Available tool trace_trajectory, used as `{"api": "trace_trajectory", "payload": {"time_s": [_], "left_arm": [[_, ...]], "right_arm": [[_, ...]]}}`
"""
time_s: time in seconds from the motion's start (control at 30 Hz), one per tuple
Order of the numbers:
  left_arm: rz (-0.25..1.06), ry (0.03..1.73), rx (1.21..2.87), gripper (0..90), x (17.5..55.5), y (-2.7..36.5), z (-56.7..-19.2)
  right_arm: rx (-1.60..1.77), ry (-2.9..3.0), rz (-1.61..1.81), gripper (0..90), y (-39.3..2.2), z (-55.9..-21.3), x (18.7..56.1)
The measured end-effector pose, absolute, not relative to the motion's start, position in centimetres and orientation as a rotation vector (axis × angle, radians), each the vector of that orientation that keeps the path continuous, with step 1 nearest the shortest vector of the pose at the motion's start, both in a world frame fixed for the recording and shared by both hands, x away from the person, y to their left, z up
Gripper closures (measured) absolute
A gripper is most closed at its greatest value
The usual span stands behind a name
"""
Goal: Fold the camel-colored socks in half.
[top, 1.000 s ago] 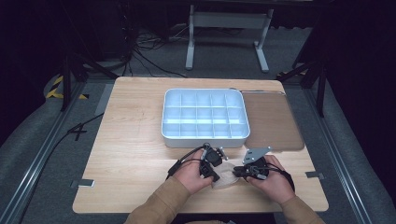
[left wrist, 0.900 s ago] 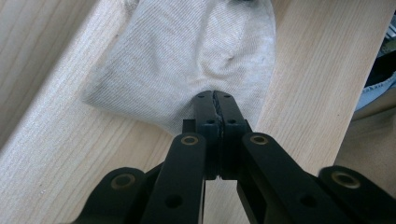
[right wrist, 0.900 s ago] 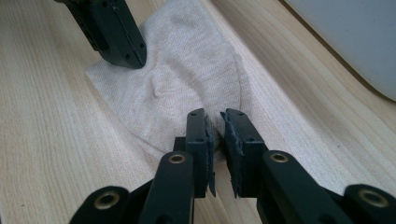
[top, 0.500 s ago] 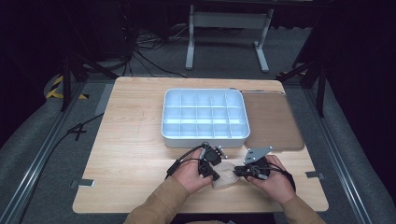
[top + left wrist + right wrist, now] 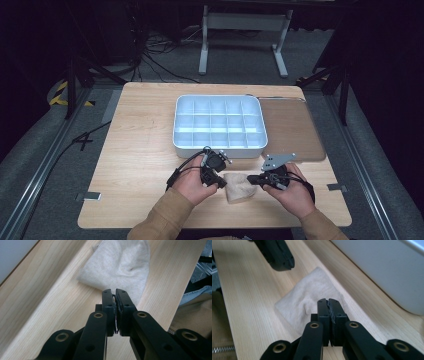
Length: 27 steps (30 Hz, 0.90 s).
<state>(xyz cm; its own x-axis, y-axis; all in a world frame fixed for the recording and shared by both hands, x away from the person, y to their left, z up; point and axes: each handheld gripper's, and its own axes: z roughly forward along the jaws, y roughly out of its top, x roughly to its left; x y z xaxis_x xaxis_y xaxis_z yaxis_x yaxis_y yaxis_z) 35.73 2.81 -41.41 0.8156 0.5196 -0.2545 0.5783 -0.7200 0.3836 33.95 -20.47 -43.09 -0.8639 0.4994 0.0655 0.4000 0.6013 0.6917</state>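
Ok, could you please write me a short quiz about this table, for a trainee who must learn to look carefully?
1. True or false: the beige cloth lies inside the white tray.
2. How do the jaws of the right gripper stand? A: wide open. B: shut. C: closed around the tray's rim.
3. What lies flat on the table directly to the right of the tray in the high view?

Key
1. False: the cloth lies on the table, in front of the tray.
2. B.
3. A brown sheet.
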Motion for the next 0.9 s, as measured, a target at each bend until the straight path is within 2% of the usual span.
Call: {"api": "trace_trajectory", "payload": {"time_s": [0.37, 0.9], "left_arm": [[-0.176, 0.877, 2.559, 86.7, 35.7, 3.7, -42.5], [-0.163, 0.885, 2.562, 85.4, 36.0, 3.4, -43.7]], "right_arm": [[0.773, 2.703, 1.138, 89.9, -18.1, -44.6, 35.2], [0.842, 2.706, 1.078, 90.0, -18.0, -46.0, 36.2]]}}
